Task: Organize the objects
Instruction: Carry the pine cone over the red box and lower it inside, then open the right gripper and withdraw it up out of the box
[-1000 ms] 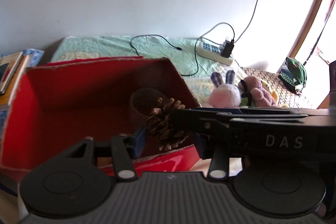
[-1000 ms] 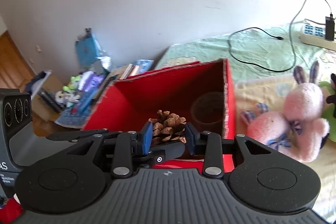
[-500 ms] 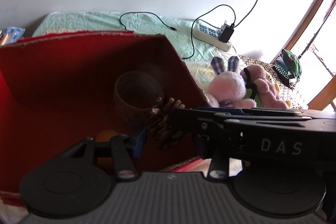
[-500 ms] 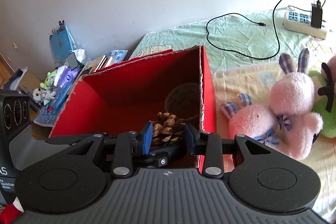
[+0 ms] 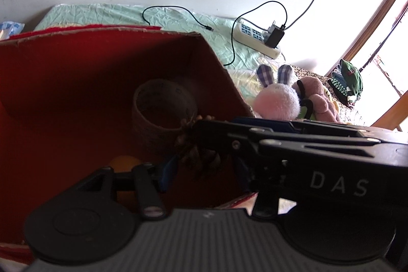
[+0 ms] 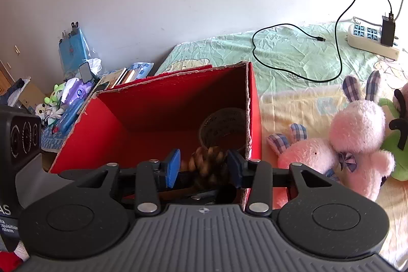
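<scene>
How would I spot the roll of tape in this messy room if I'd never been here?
Find the big red cardboard box standing on the bed. Look inside, at its corner nearest the pink plush rabbit. The roll of tape is the brown hollow ring there, smooth and round, unlike the scaly pine cone in front of it.

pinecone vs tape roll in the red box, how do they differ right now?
The pinecone is scaly, brown and blurred, sitting between the right gripper fingers with gaps on both sides; the tape roll is a smooth hollow ring. The pinecone is nearer the camera; the tape roll rests in the box's far right corner, untouched. Both are inside the red box.
</scene>
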The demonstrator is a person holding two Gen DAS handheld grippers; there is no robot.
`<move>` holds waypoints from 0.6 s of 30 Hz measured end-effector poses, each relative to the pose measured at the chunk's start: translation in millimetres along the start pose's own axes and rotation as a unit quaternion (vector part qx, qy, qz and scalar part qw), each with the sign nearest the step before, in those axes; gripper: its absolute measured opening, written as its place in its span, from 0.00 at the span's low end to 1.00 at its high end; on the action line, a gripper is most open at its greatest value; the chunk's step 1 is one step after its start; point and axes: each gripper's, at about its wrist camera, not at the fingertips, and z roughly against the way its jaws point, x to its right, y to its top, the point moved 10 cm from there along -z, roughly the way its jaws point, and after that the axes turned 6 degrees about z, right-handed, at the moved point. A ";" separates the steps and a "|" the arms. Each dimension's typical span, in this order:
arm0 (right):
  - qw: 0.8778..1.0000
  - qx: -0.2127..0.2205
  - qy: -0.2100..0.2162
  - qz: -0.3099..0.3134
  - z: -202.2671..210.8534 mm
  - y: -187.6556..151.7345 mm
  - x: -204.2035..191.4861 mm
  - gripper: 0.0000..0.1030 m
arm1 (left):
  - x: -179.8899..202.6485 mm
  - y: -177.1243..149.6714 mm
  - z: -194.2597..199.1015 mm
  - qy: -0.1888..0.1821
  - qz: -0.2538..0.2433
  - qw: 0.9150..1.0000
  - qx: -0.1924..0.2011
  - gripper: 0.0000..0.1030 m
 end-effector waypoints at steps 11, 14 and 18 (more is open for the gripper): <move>1.000 0.006 0.007 0.005 -3.4 1.7 -4.4 0.47 | -6.9 0.5 -1.7 0.011 0.007 1.000 0.004 0.62; 1.000 0.001 0.018 -0.005 -7.2 0.8 -3.9 0.48 | -8.8 -0.1 -2.1 0.015 0.009 1.000 0.004 0.66; 1.000 0.001 0.017 -0.003 -7.0 0.9 -4.7 0.48 | -11.1 -0.5 -3.0 0.019 0.013 1.000 0.003 0.69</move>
